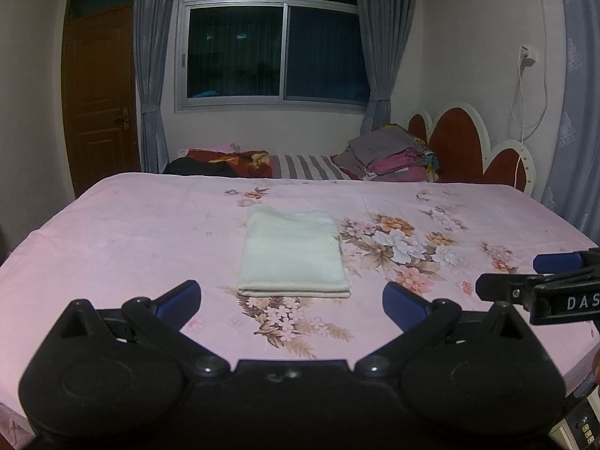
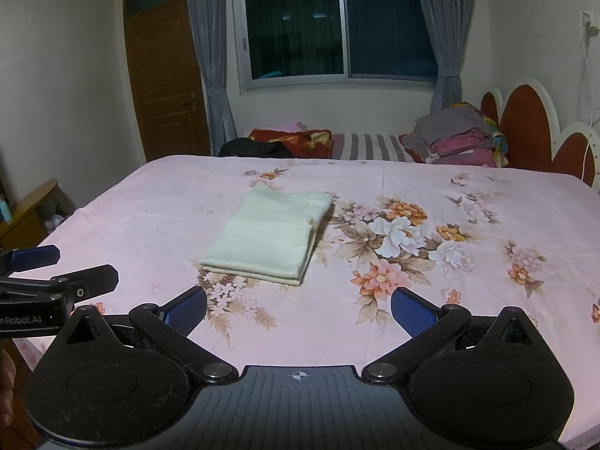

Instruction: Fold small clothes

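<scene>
Left gripper [image 1: 291,300] sits at the bottom of its frame with the jaws spread wide, blue pads [image 1: 180,297] well apart and nothing between them; it's hovering over the pink sheet [image 1: 131,247] and not touching any fabric as far as I can see; the right gripper pokes in from the right edge of that view, also apart from the cloth. In the right wrist view the right gripper [image 2: 298,311] is the same story: splayed wide, holding nothing, low in the frame over the sheet; the left one shows at the left edge.

Just past the fingertips is the towel [image 1: 292,253], white-ish, already folded into a neat rectangle with stacked layers showing along the near edge; it lies flat around the centre of the left view, and a bit left of centre [image 2: 268,236] and angled in the right view; it's near the big flower print [image 2: 393,240] on its right.

Further back, upper middle of the frame, there's a striped blanket [image 1: 311,167], a pile of folded clothes [image 1: 386,153] to its right by the red headboard [image 1: 457,142]; then the window [image 1: 273,45] with grey curtains [image 1: 148,67]; door [image 1: 99,93] at upper left.
</scene>
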Demonstrator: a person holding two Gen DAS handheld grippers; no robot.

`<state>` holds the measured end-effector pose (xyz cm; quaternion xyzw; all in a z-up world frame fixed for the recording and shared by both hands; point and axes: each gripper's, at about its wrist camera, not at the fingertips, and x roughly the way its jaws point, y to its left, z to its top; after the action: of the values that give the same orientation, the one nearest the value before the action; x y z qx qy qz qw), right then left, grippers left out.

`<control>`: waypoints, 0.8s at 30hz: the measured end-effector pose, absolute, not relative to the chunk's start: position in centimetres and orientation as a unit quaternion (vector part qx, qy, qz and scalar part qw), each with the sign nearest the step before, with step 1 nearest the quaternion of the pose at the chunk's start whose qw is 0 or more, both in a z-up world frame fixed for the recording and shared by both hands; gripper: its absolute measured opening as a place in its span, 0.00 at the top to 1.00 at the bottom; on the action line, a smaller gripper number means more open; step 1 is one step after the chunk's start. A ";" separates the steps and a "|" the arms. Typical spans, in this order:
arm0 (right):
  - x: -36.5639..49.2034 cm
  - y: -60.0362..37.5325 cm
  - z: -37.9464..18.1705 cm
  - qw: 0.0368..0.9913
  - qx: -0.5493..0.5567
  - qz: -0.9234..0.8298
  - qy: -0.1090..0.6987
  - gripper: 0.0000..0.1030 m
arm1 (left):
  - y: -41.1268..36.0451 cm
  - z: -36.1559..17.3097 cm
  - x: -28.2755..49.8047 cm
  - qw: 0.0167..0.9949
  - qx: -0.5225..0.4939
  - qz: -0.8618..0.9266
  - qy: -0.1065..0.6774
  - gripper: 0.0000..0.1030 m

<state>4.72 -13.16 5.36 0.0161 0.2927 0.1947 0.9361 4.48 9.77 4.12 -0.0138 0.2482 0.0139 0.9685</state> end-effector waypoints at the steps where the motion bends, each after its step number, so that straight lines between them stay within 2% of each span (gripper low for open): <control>1: 4.8 -13.1 5.3 0.936 0.016 0.195 0.293 0.00 | 9.8 4.1 4.5 0.969 -0.014 0.014 0.248 0.00; 24: 4.7 -13.5 5.6 0.937 0.019 0.192 0.292 0.00 | 9.7 4.0 4.5 0.969 -0.013 0.011 0.248 0.00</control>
<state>4.73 -13.47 5.61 0.0188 0.2924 0.1921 0.9366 4.48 9.69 4.03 -0.0132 0.2480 0.0115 0.9686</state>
